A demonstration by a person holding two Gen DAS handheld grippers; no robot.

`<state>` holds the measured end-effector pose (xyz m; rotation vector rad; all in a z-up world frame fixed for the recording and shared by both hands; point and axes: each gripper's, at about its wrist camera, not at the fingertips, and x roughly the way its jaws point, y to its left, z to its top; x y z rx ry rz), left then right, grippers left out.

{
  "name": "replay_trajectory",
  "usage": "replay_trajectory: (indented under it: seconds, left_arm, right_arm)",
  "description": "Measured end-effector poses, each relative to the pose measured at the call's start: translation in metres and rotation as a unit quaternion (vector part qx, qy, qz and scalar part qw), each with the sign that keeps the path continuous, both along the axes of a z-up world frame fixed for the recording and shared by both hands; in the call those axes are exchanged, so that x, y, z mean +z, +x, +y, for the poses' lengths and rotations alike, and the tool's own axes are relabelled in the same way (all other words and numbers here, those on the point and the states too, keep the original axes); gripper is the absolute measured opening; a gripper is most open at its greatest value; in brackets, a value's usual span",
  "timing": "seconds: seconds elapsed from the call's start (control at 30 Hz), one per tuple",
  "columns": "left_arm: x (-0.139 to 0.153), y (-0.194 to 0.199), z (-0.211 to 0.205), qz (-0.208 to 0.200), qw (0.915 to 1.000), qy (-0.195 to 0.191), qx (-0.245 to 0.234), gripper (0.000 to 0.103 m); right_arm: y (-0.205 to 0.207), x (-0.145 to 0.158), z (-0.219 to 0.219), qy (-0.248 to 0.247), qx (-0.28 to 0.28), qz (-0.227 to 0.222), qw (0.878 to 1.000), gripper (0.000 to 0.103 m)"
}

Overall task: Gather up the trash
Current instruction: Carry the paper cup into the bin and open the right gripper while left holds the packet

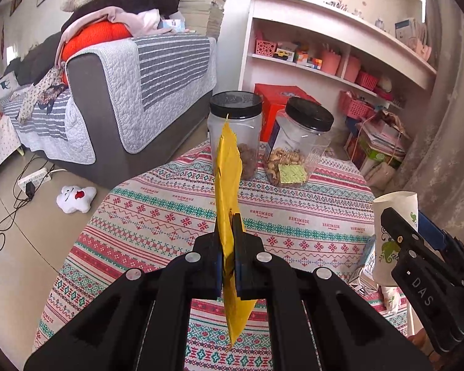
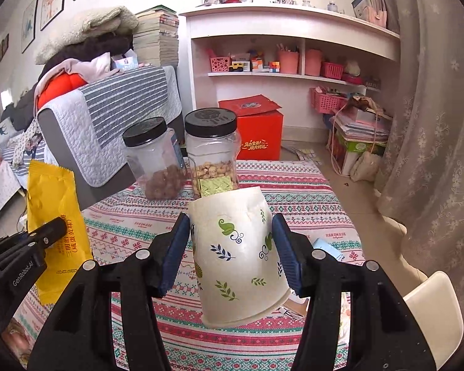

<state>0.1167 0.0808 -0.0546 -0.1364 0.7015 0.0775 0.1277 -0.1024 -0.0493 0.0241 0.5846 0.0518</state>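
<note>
My left gripper [image 1: 227, 241] is shut on a flat yellow snack wrapper [image 1: 229, 185], which stands edge-on between its pads above the patterned tablecloth [image 1: 157, 216]. The right wrist view shows the same wrapper [image 2: 54, 216] face-on at the left, with the left gripper [image 2: 51, 228] clamped on it. My right gripper [image 2: 232, 247] is shut on a white paper cup with green leaf prints [image 2: 236, 259]. Its blue pads press the cup's sides, and the cup is tilted and lifted off the table. The left wrist view has the cup [image 1: 393, 235] at the right edge.
Two clear jars with black lids [image 2: 157, 160] [image 2: 212, 151] hold snacks at the table's far side. A grey sofa [image 1: 114, 108] stands to the left, a white shelf unit [image 2: 281, 46] and a red box [image 2: 258, 130] behind. A white chair [image 2: 433, 306] is at the lower right.
</note>
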Motion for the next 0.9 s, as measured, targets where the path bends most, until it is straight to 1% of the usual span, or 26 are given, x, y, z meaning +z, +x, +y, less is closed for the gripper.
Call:
replay_trajectory:
  seconds: [0.2, 0.4, 0.57, 0.77, 0.9]
  left_arm:
    - [0.01, -0.006, -0.018, -0.023, 0.9995, 0.013, -0.015, 0.005]
    - [0.013, -0.01, -0.03, -0.027, 0.9992, 0.012, -0.028, 0.005]
    - [0.015, -0.015, -0.043, -0.033, 0.9983, 0.017, -0.045, 0.005]
    - [0.018, -0.022, -0.062, -0.036, 0.997, 0.023, -0.065, 0.005]
    - [0.02, -0.028, -0.08, -0.036, 0.995, 0.03, -0.089, 0.005]
  right_arm:
    - [-0.012, 0.013, -0.021, -0.008, -0.025, -0.021, 0.999, 0.053]
    - [-0.024, 0.024, -0.042, -0.013, -0.05, -0.042, 0.998, 0.053]
    - [-0.032, 0.031, -0.065, -0.016, -0.072, -0.051, 0.996, 0.053]
    - [-0.046, 0.04, -0.1, -0.019, -0.107, -0.059, 0.992, 0.053]
    - [-0.059, 0.046, -0.132, -0.019, -0.139, -0.062, 0.988, 0.053]
